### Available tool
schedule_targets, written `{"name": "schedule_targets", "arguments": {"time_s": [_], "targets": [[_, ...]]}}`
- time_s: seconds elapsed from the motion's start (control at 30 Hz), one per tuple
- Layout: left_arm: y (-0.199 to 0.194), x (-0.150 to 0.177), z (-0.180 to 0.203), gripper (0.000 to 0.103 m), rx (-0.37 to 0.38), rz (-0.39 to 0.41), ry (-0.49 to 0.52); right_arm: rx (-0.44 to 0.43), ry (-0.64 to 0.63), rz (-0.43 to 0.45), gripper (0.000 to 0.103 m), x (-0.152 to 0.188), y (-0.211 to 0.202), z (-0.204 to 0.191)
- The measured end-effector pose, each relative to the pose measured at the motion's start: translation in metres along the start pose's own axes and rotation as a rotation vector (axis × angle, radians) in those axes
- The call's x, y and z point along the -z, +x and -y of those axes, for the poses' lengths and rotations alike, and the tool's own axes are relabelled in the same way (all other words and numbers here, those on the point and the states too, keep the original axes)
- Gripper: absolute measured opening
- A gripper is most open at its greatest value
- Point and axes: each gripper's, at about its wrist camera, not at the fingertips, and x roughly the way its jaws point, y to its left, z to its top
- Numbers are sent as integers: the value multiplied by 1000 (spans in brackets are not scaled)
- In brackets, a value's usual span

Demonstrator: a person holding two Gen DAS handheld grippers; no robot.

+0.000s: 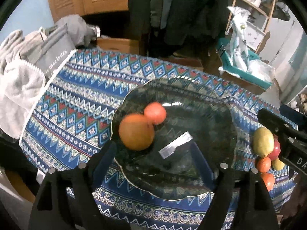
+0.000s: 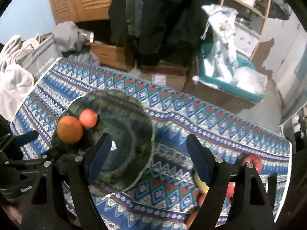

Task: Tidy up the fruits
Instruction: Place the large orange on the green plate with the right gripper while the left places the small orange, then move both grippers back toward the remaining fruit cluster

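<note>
On the glass plate [image 1: 220,103], only an orange [image 1: 136,132] and a tomato [image 1: 155,113] so far, remaining fruit pile [image 1: 265,147] waiting beside it on the desk [image 1: 76,99], left gripper [image 1: 153,151] and right gripper [image 2: 149,153] both gaping, empty.

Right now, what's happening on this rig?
A person is sorting fruit onto a dark glass plate on the patterned tablecloth. An orange and a smaller reddish fruit already lie touching on the plate. The left hand-held gripper hovers open above the plate, holding nothing. The right hand-held gripper is also open and empty, beside the remaining fruit pile right of the plate.
</note>
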Motion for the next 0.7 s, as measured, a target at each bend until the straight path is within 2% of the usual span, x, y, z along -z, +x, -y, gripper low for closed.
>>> {"name": "schedule_targets", "arguments": {"time_s": [0.27, 0.7], "targets": [[-42, -5, 22, 96, -9, 121, 62, 36, 6, 85, 81, 6, -38, 17], [-80, 0, 67, 101, 11, 221, 187, 58, 65, 171, 86, 33, -91, 56]]}}
